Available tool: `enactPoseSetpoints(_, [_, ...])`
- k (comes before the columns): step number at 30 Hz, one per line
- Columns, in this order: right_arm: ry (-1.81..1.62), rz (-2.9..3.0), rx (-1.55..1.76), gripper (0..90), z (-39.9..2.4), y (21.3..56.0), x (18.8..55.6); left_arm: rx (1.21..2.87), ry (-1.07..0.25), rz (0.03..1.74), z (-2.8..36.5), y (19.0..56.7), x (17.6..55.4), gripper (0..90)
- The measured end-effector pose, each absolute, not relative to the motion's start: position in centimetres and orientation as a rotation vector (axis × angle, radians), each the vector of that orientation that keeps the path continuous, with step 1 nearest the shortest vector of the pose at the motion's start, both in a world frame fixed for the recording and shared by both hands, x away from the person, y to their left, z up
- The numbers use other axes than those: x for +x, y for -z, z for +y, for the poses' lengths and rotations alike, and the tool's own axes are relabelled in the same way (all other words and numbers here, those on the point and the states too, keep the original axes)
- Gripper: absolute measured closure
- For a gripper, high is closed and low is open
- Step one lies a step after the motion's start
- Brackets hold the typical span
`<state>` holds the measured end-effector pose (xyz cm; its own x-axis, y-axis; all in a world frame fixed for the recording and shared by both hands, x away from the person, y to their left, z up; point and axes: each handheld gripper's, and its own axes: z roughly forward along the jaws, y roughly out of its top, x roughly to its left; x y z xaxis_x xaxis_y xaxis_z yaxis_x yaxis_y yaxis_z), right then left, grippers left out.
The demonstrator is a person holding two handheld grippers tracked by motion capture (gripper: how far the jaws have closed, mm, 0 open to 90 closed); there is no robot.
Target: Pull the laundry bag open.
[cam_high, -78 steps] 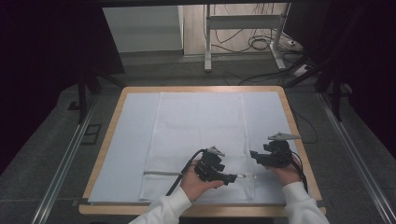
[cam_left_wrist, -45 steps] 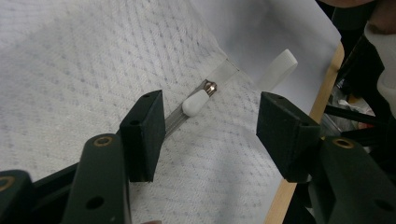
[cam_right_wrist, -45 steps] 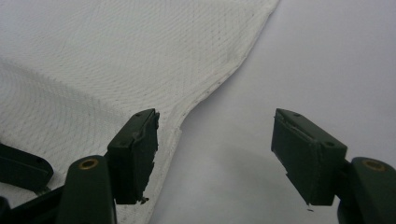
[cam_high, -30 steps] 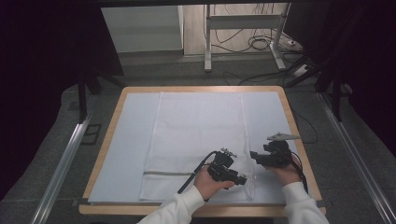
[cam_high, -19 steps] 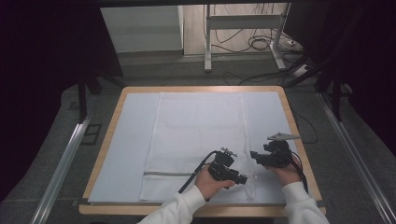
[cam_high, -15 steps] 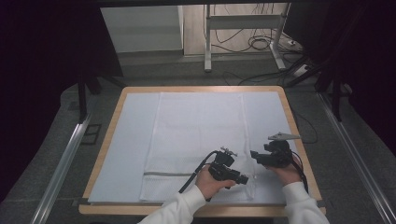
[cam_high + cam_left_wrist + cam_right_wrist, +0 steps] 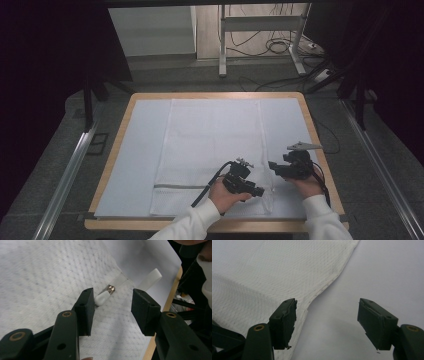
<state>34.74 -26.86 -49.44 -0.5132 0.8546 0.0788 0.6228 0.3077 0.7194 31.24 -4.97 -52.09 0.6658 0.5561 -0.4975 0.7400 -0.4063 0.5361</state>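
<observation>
1. the bag point(image 7: 212, 150), a white mesh one, lies flat on the sheet point(image 7: 135, 165) in the middle of the table point(image 7: 320, 150), long axis running from near edge to far edge.
2. its zip pull point(image 7: 105, 295), a white tab with a metal end, sits by the bag's near right corner, close to the table's near edge.
3. your left gripper point(image 7: 112, 307) is the nearer one: jaws about half open and just been closing a little, the pull lying between them, close by the left pad. pads not yet pressing on it; nothing held.
4. the pull's long axis runs slantwise, up and away from that pad, not squarely across the gap.
5. your right gripper point(image 7: 327, 315) hovers just right of the bag's right edge point(image 7: 329, 282), jaws wide, nothing between them but the hem and bare sheet.
6. judgement: the coming close turns on squaring the left jaws to the pull.
</observation>
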Motion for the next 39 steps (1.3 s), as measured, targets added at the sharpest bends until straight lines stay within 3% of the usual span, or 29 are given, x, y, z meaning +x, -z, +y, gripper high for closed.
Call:
enactPoseSetpoints(6, [-1.026,2.262,1.332,30.5,-26.9,49.4,34.7,2.131,0.314,0.99,-5.5,52.1,31.1,53.8])
enactPoseSetpoints(39, [-1.023,2.259,1.331,30.5,-26.9,49.4,34.8,2.131,0.215,0.972,-6.1,52.7,31.1,82.9])
